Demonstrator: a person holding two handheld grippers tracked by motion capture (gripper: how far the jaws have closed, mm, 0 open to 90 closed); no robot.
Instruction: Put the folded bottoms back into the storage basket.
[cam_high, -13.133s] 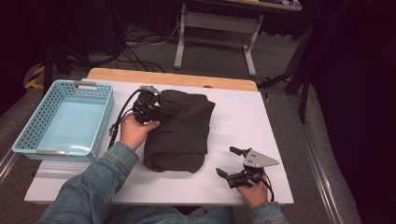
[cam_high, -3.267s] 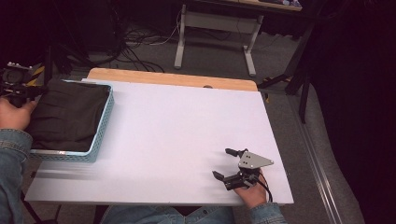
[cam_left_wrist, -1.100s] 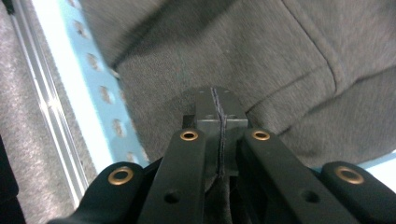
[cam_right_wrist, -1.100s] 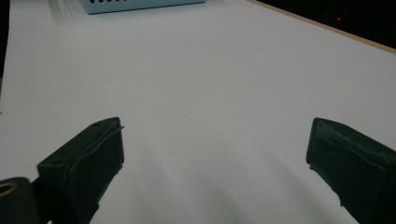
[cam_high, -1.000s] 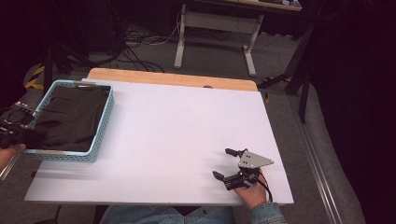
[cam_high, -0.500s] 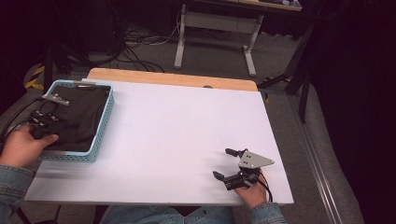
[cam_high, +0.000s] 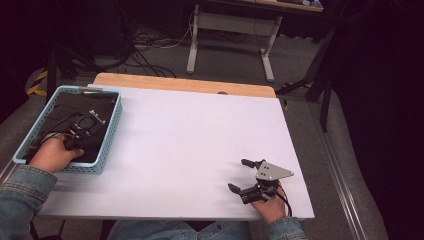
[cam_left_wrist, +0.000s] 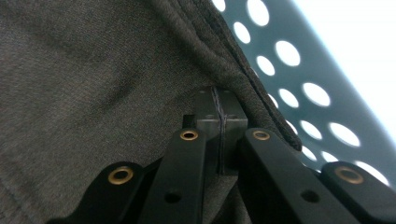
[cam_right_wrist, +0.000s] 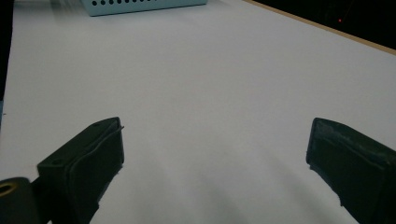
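A dark folded garment lies inside the light blue perforated basket at the table's left edge. My left gripper is down in the basket on top of the garment, near the basket's right wall. In the left gripper view its jaws are shut, pads pressed together, with the tips against the cloth beside the holed basket wall; no fabric shows between the pads. My right gripper rests open at the table's near right, with bare white table between its jaws.
The white table top stretches between the basket and the right gripper, with a wooden strip along its far edge. The basket's side lies far off in the right gripper view. A desk frame and cables stand on the floor beyond.
My left hand has come in from the table's left edge and brought its gripper down into the basket onto the garment. The right gripper has stayed put.
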